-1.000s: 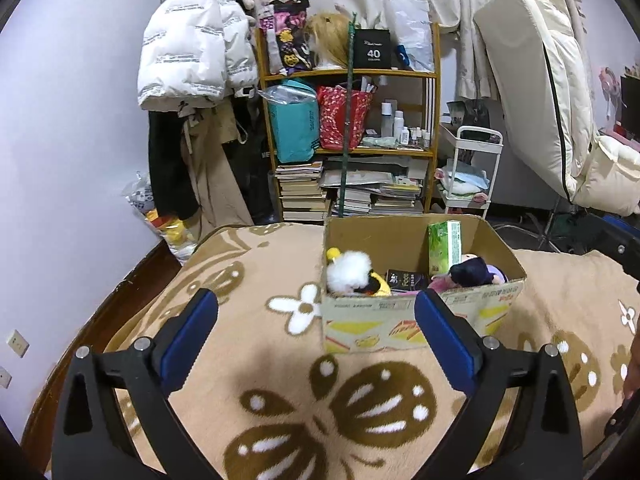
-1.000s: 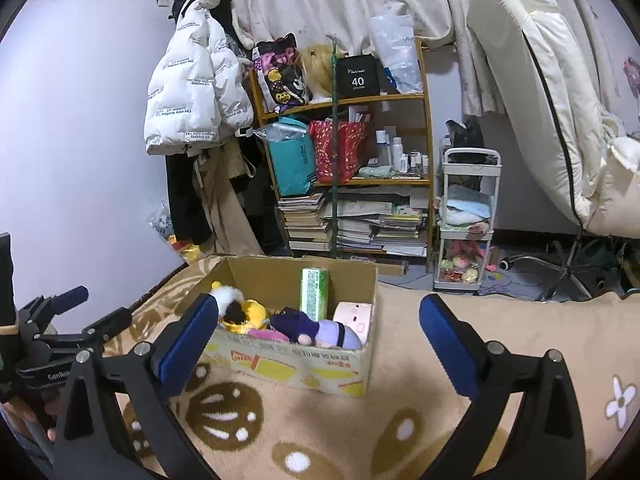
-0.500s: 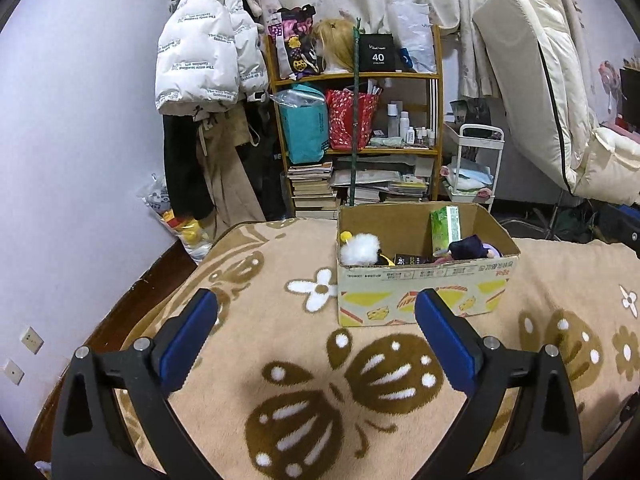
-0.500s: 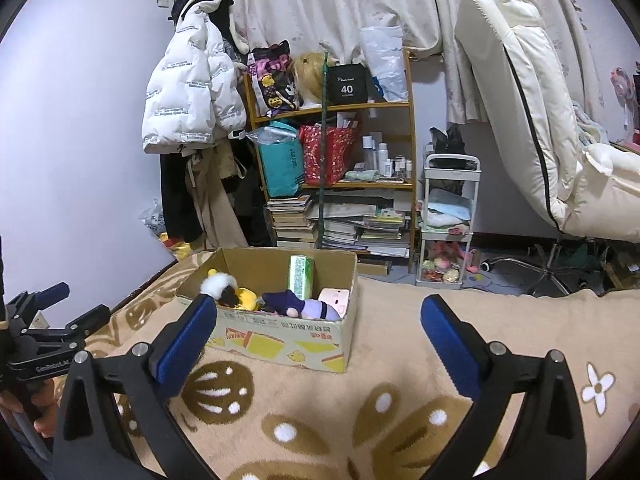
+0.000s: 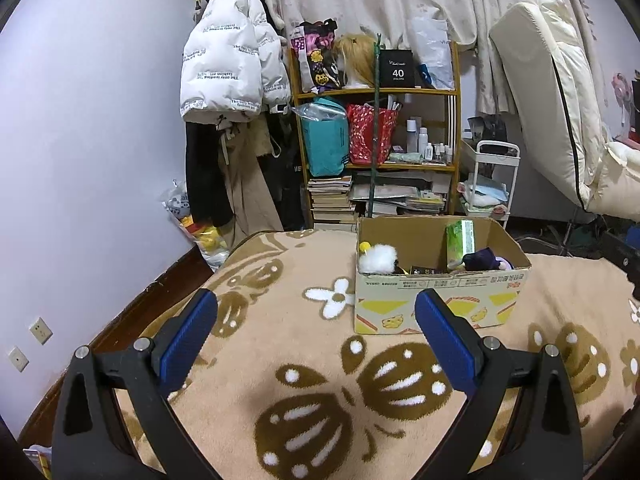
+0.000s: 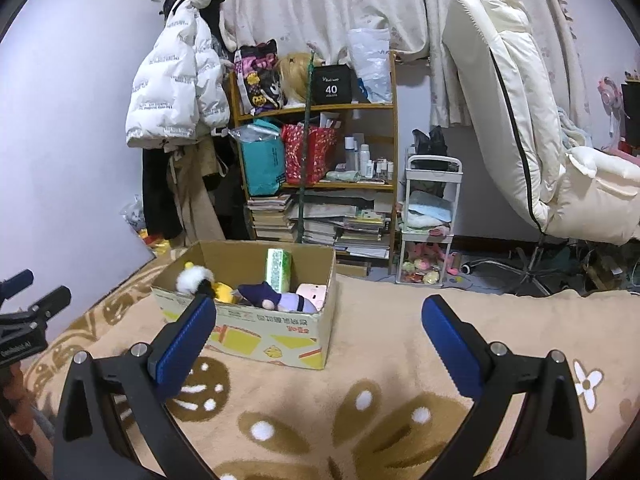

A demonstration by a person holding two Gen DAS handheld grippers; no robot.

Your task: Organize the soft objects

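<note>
A cardboard box (image 5: 440,304) stands on a tan blanket with brown flower patterns (image 5: 280,320). In it lie a white fluffy plush (image 5: 378,258), a dark blue plush (image 5: 482,260) and a green pack (image 5: 460,240). The box also shows in the right wrist view (image 6: 276,336), holding the white plush (image 6: 192,278), a yellow plush (image 6: 222,290), the blue and purple plush (image 6: 276,298), the green pack (image 6: 277,268) and a pink item (image 6: 312,292). My left gripper (image 5: 316,332) is open and empty, short of the box. My right gripper (image 6: 320,336) is open and empty, to the box's right.
A wooden shelf (image 5: 376,140) with bags, books and bottles stands behind the bed. A white jacket (image 5: 228,68) hangs at the left. A white cart (image 6: 430,216) and a cream recliner chair (image 6: 520,120) are at the right. The left gripper's tips (image 6: 32,300) show at the right view's left edge.
Both grippers have pulled back and away from the box, which now looks smaller and farther. Both stay open and empty.
</note>
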